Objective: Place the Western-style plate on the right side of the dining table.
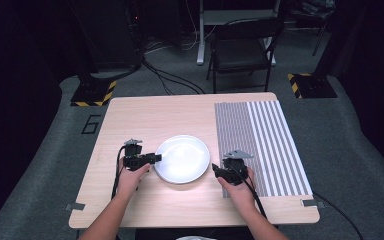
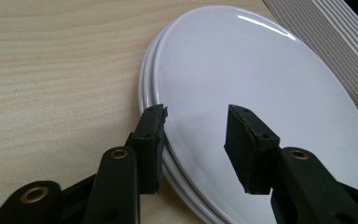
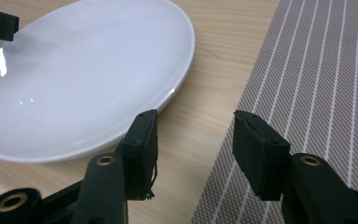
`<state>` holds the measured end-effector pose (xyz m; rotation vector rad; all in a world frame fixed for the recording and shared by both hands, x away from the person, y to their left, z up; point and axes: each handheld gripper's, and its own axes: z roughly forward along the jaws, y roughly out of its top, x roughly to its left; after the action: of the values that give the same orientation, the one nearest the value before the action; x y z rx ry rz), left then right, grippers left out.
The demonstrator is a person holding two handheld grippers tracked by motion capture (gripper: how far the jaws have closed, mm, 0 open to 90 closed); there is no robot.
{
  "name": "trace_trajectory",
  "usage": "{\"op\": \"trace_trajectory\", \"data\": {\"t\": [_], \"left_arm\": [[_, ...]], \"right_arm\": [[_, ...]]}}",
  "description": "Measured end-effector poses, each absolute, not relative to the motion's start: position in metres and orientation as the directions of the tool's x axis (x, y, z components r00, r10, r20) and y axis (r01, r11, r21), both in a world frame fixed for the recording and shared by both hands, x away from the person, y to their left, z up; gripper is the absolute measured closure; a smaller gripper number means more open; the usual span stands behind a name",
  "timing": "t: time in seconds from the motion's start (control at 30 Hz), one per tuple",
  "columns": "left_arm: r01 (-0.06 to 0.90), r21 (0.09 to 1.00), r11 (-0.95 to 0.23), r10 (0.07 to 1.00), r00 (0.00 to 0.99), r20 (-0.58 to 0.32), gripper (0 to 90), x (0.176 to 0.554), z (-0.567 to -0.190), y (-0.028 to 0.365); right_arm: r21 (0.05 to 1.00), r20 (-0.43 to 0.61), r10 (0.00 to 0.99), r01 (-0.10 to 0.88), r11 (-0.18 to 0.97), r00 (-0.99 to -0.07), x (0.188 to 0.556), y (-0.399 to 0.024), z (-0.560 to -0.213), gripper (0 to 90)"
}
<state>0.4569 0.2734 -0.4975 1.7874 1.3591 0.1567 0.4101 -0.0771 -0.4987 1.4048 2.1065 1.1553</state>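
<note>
A white plate (image 1: 182, 159) lies on the wooden table (image 1: 145, 120), left of a striped grey placemat (image 1: 260, 145). In the left gripper view the plate (image 2: 261, 84) shows a second rim under its edge, like two plates stacked. My left gripper (image 1: 156, 158) (image 2: 196, 116) is at the plate's left edge. It is open, with the rim between its jaws, one jaw outside the rim and the other above the plate's face. My right gripper (image 1: 214, 167) (image 3: 196, 119) is open with nothing between its jaws. It hangs over bare wood between the plate (image 3: 74, 84) and the placemat (image 3: 317, 93).
The placemat covers the table's right third. Bare wood lies behind and in front of the plate. A black folding chair (image 1: 242, 50) stands beyond the far edge. Cables trail from both grippers toward the near edge.
</note>
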Motion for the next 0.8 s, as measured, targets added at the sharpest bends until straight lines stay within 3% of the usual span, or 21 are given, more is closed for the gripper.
{"op": "trace_trajectory", "data": {"t": [0.23,0.43,0.8], "left_arm": [[0.724,0.689,-0.04,0.835,0.403,-0.374,55.4,0.457,-0.497,0.273],[0.726,0.686,-0.05,0.831,0.411,-0.374,55.6,0.457,-0.497,0.272],[0.719,0.692,-0.069,0.831,0.425,-0.359,55.4,0.456,-0.497,0.269]], "right_arm": [[0.762,0.145,0.887,0.621,0.183,-0.438,0.424,-0.06,-0.503,51.3],[0.783,0.196,0.894,0.613,0.104,-0.403,0.427,-0.061,-0.499,49.7],[0.747,0.209,0.883,0.651,0.134,-0.421,0.435,-0.042,-0.506,45.5]]}}
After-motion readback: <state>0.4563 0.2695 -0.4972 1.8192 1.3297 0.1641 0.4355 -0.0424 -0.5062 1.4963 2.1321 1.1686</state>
